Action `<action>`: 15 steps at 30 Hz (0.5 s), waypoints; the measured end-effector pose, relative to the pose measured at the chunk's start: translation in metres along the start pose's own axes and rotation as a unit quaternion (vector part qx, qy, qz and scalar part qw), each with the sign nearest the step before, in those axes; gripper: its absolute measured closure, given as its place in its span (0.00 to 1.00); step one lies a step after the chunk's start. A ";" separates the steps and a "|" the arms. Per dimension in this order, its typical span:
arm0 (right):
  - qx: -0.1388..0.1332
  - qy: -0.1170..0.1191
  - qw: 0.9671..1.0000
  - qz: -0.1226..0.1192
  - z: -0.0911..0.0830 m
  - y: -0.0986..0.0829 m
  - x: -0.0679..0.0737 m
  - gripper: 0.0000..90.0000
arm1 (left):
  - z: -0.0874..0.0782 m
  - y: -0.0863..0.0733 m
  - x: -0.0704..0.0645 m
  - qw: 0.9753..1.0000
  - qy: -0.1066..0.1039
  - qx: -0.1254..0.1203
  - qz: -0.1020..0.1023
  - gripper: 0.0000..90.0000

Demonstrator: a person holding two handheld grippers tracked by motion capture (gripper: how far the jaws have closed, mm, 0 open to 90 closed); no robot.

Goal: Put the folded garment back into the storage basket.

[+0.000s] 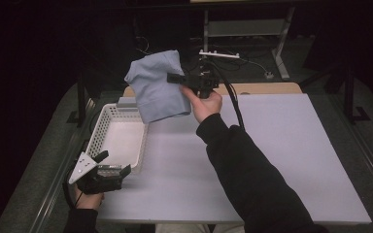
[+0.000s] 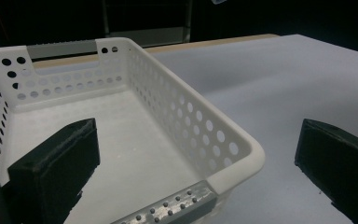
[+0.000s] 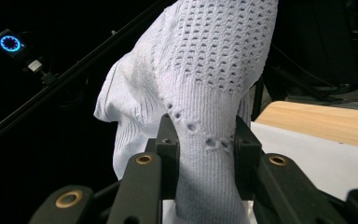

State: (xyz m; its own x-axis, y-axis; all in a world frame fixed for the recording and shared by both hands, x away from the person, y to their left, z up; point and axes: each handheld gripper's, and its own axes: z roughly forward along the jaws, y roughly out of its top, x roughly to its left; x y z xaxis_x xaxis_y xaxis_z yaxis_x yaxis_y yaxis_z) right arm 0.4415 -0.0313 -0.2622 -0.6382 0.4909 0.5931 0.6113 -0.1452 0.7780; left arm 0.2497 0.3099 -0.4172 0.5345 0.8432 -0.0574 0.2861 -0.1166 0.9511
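Above the basket's far right corner: right gripper (image 1: pixel 178 79) clamped on the pale blue knit cloth (image 1: pixel 158 87), held clear of the table.
Jaws pinch a ribbed fold; cloth (image 3: pixel 205 84) hangs free, its lower edge over the white basket's (image 1: pixel 108 118) far right rim. Left gripper (image 1: pixel 108 167) sits at the basket's near end, jaws spread wide and holding nothing, straddling the near right corner (image 2: pixel 242 156). Right of the basket, the table top (image 1: pixel 281 145) lies bare out to its right and near edges.

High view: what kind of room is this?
Probably a lab or workshop: a pale work table, a metal frame behind it in the dark, and cables and a power strip on the floor.
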 end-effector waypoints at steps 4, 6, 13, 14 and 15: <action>0.009 0.006 1.000 -0.005 0.012 -0.002 0.006 0.77 | 0.000 0.000 0.000 1.000 -0.001 0.000 0.000 0.00; 0.013 0.008 1.000 -0.008 0.018 -0.004 0.009 0.77 | 0.000 0.000 0.000 1.000 -0.001 -0.001 -0.001 0.00; 0.023 0.018 1.000 -0.005 0.036 -0.010 0.015 0.77 | 0.000 0.000 0.000 1.000 -0.001 -0.001 -0.002 0.00; 0.024 0.019 1.000 -0.006 0.038 -0.011 0.016 0.77 | 0.000 0.000 0.001 1.000 -0.002 -0.001 -0.002 0.00; 0.024 0.020 0.999 -0.006 0.041 -0.012 0.017 0.77 | 0.000 0.000 0.001 1.000 -0.002 -0.001 -0.002 0.00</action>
State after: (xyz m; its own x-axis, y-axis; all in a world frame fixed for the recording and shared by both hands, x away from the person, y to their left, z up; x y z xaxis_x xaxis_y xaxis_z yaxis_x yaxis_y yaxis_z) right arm 0.4425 0.0139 -0.2699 -0.6641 0.4569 0.5919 0.6244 -0.0965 0.7751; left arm 0.2498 0.3105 -0.4171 0.5366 0.8416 -0.0619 0.2861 -0.1125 0.9516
